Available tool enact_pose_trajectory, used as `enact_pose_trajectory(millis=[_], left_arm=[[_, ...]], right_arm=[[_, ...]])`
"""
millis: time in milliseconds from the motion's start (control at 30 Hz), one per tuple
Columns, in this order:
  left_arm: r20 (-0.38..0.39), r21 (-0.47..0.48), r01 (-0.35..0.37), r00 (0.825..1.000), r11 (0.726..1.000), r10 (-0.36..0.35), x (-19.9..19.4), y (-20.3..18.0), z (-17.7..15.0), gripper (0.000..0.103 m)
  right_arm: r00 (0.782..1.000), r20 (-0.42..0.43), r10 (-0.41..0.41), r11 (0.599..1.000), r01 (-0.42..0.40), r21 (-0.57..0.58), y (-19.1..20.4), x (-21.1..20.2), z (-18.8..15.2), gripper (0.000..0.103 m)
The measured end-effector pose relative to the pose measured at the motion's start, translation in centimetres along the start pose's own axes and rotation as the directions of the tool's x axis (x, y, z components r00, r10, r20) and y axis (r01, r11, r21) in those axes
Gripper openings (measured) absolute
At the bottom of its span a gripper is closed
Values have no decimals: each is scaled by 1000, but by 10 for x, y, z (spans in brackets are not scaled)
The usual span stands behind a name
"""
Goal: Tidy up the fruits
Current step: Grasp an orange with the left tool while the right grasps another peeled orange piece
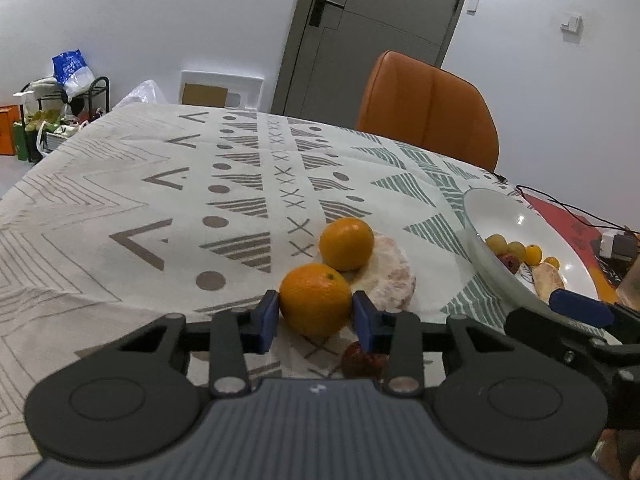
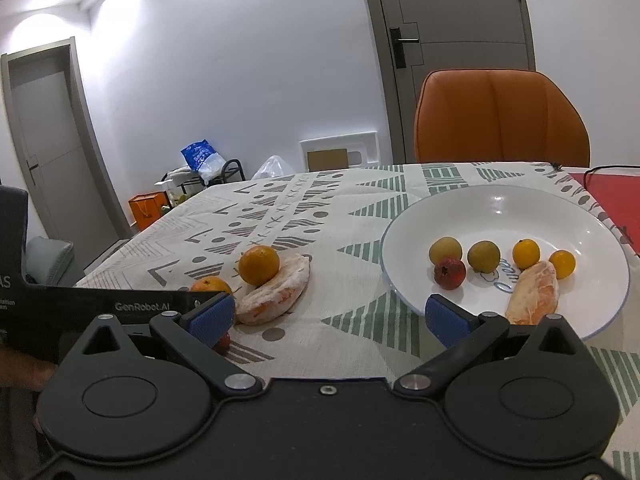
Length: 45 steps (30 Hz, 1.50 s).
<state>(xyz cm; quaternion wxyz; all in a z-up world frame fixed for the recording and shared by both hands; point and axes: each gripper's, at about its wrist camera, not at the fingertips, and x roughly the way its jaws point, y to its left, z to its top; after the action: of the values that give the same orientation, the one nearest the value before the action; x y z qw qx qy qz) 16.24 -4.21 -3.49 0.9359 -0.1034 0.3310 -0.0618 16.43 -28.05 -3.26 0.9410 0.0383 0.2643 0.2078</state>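
- Orange and round, the near tangerine (image 1: 315, 299) sits on the tablecloth (image 1: 120, 184) toward the table's near edge, between the blue pads (image 1: 267, 322) of the left gripper (image 1: 316, 320), which have closed in against its two sides and look to be gripping it.
- It should handle as light and firm, with a dimpled, slightly slick skin; taking it across the widest part, as here, seems the safest hold, and a hard squeeze could bruise it.
- Just behind it a second tangerine (image 1: 346, 243) rests against a peeled, pale pink pomelo wedge (image 1: 390, 276), which looks soft, moist and easy to tear.
- A small dark red fruit (image 1: 362, 360) lies under the gripper, closer to the near edge.
- Toward the table's right side stands a glossy white plate (image 2: 500, 208) that already holds small yellow-green, orange and red fruits and another wedge (image 2: 534, 294).
- The right gripper (image 2: 330, 316) hangs with jaws wide and nothing between them, near the plate's near rim.
- Woven cotton-like cloth, printed with grey and green shapes, covers the table.
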Motion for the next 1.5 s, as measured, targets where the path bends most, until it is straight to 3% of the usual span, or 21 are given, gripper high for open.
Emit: enact_pose_trajectory(millis=[600,967,1400,1500], left_arm=[[31,-36,-100,994,994,101,-27,41,7,38],[51,-70,-127,990,989,131,-38,62,9,38],[52,-116,-175,982,978,182,-44,86,6,38],[48,-125,-180,981,976,187,-44,86,6,38]], right_arm=[[997,-44,66,997,-67,-28,30,33,3,100],[991,-118,62,996,-68,-55,46,63,5,81],[985,-159,63,992,-79,-97,54,92,11,75],[987,-157,23,988,-46,-148,58,95,10,64]])
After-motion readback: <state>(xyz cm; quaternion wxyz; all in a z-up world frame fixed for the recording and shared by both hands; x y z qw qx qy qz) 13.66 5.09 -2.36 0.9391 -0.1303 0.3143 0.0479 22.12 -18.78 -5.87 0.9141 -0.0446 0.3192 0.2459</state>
